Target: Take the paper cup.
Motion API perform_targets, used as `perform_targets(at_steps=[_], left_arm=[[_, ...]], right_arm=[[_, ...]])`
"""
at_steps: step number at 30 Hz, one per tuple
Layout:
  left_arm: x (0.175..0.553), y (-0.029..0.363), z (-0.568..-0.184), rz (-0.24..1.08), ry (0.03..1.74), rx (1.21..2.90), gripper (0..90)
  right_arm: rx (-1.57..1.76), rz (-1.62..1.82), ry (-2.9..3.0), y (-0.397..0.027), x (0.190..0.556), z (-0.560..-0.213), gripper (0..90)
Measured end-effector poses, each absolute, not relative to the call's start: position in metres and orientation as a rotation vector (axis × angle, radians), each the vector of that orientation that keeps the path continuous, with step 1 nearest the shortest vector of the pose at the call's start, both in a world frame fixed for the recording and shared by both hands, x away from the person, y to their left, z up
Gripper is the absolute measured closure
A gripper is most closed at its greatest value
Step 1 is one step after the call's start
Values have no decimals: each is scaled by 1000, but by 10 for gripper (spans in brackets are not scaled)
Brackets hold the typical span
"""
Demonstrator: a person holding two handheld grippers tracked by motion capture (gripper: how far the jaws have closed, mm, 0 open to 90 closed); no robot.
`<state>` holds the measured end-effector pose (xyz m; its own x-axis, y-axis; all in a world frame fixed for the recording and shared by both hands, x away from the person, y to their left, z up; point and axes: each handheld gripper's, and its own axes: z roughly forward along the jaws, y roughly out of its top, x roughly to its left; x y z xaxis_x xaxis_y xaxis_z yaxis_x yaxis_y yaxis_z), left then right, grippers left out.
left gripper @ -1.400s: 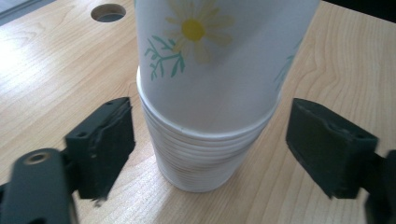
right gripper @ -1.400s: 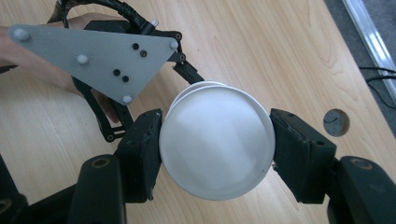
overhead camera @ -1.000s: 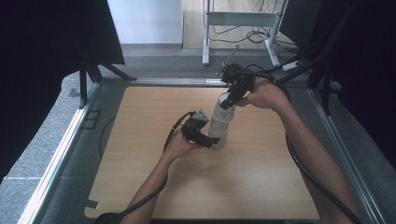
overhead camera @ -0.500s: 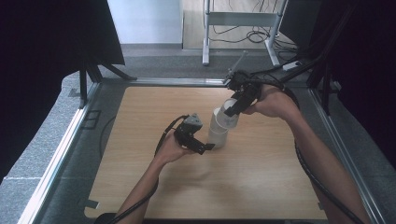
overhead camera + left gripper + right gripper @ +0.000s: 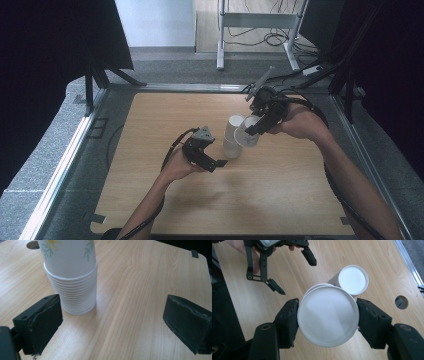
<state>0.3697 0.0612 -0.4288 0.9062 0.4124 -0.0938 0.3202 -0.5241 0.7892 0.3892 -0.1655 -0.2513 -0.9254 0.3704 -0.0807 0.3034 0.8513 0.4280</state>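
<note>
A: Where were the cups at that moment?

B: The stack of cups (image 5: 232,141) stood on the table (image 5: 150,125), a little toward the far edge from the middle and slightly toward the right edge. They were upside down, nested one over the other, with a flower print on the top one. One single cup (image 5: 327,315) was already off the stack, lifted just beside its top, in the right gripper (image 5: 253,129).

A: How did the right gripper hold it?

B: Its two jaws were pressed on the cup wall from both sides, near the closed bottom. In the right gripper view I could see a second rim edge just behind the first, so maybe two cups came together; I could not tell for sure.

A: And the left gripper (image 5: 214,165)?

B: Its jaws stood wide apart and held nothing. One jaw was just beside the base of the stack; whether it touched, I could not say.

A: How would such cups handle?

B: I think they are thin paper, very light and easy to crush. They probably stick in each other, so the stack may lift or tip. I would take one by the wall with gentle pressure, and steady the lower rims with the other gripper.
</note>
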Motion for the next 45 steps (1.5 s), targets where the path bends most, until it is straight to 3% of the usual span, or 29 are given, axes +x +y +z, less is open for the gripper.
perform_targets(at_steps=[17,45], left_arm=[[345,65,-431,145,437,2165,50],[317,75,-446,155,363,2141,58]], right_arm=[[511,726,2873,-185,367,-275,373],[473,1079,2802,-207,345,-346,374]])
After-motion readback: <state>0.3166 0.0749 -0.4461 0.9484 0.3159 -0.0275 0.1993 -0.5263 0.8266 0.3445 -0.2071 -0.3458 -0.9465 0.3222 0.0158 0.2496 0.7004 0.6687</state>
